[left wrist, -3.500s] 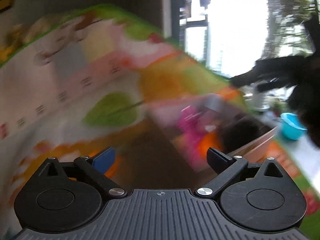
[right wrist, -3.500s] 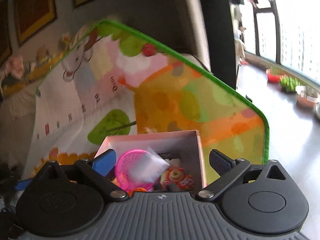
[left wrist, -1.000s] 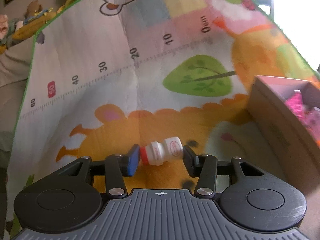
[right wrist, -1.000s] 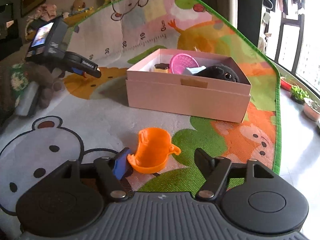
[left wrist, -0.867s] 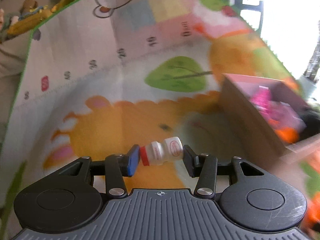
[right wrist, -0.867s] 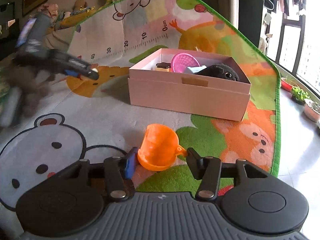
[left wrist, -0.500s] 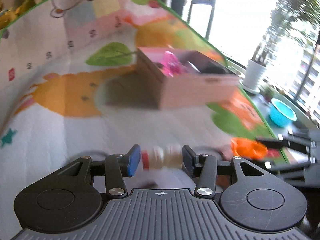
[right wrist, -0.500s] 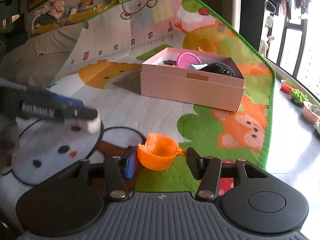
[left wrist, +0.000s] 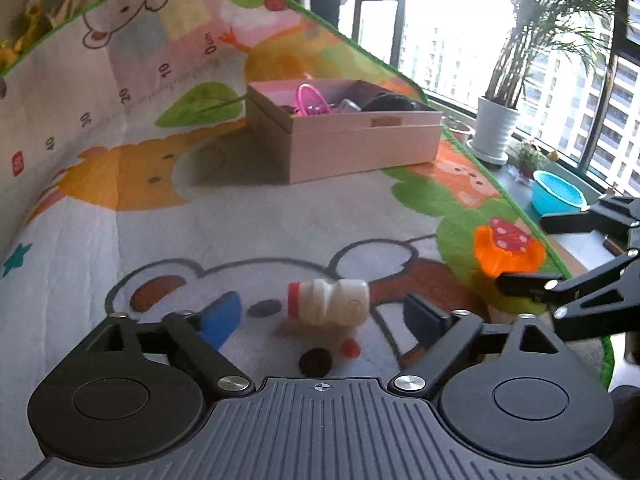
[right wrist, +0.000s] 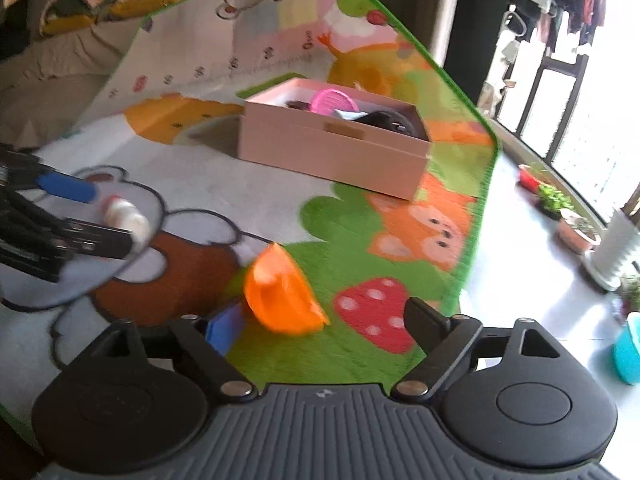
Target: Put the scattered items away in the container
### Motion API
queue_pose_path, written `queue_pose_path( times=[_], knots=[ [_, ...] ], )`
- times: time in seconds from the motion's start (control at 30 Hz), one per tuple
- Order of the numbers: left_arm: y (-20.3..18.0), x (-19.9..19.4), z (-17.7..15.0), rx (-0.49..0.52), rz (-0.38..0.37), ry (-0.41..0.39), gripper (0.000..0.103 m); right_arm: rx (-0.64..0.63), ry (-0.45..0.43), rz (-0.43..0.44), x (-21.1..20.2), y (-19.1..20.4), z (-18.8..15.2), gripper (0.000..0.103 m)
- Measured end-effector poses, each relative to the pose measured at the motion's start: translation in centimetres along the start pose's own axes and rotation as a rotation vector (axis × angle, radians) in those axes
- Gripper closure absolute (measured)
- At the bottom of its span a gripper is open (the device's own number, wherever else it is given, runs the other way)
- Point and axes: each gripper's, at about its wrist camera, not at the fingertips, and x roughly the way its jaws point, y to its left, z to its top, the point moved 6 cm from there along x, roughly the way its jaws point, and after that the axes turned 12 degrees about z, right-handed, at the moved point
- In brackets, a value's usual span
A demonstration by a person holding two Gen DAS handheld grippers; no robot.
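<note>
A small white bottle with a red cap [left wrist: 328, 302] lies sideways between the fingers of my left gripper [left wrist: 322, 314], which is open, with a gap on each side of the bottle. An orange toy cup [right wrist: 280, 292], blurred, sits between the spread fingers of my right gripper [right wrist: 324, 320], close to the blue pad and well apart from the black finger. The pink box [left wrist: 360, 144] stands further back on the play mat, holding a pink toy [left wrist: 310, 98] and a black plush [left wrist: 394, 102]. From the right wrist, the box [right wrist: 332, 152] and bottle [right wrist: 126, 214] also show.
The cartoon play mat [left wrist: 280, 216] covers the floor, its green edge running along the right. Beyond it are a blue bowl [left wrist: 558, 196], a white plant pot [left wrist: 494, 128] and windows. Plush toys and bedding [right wrist: 80, 8] lie at the far left.
Both grippers carried their items away from the box and lower over the mat, then opened. The bottle and the orange cup are no longer clamped.
</note>
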Motion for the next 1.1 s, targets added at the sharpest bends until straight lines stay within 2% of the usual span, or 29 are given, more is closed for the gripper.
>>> queue_pose_path(
  times=[0.07,0.17,0.33,0.4,0.47,0.57,0.7,0.83,1.1],
  knots=[
    [0.4,0.1,-0.3,0.002,0.017,0.005,0.009,0.000,0.007,-0.039,-0.1,-0.6,-0.3,0.005],
    [1.1,0.4,-0.6,0.008,0.062,0.008,0.008,-0.004,0.018,-0.091,-0.2,-1.2,-0.8,0.003],
    [2.8,0.6,-0.8,0.000,0.126,0.014,0.007,0.026,0.016,-0.098,-0.1,-1.6,-1.2,0.001],
    [3.3,0.5,-0.8,-0.012,0.121,0.015,0.007,0.031,0.013,-0.100,0.0,-1.7,-1.2,0.000],
    [3.2,0.2,-0.6,-0.027,0.071,0.010,0.007,0.042,0.007,-0.098,0.0,-1.8,-1.2,0.000],
    [2.2,0.2,-0.4,-0.026,0.013,0.000,0.007,0.067,-0.025,-0.053,-0.5,-1.4,-1.2,0.000],
    [0.5,1.1,-0.4,0.004,0.002,-0.001,0.007,0.093,-0.054,0.052,-0.9,-0.4,-0.9,0.000],
    [0.4,1.3,-0.1,-0.015,-0.013,-0.012,0.007,0.145,-0.027,0.109,0.2,-0.1,-1.2,0.000],
    [0.4,1.4,-0.2,-0.015,-0.005,0.002,0.005,0.166,-0.027,0.129,1.1,0.1,-1.6,0.000]
  ],
)
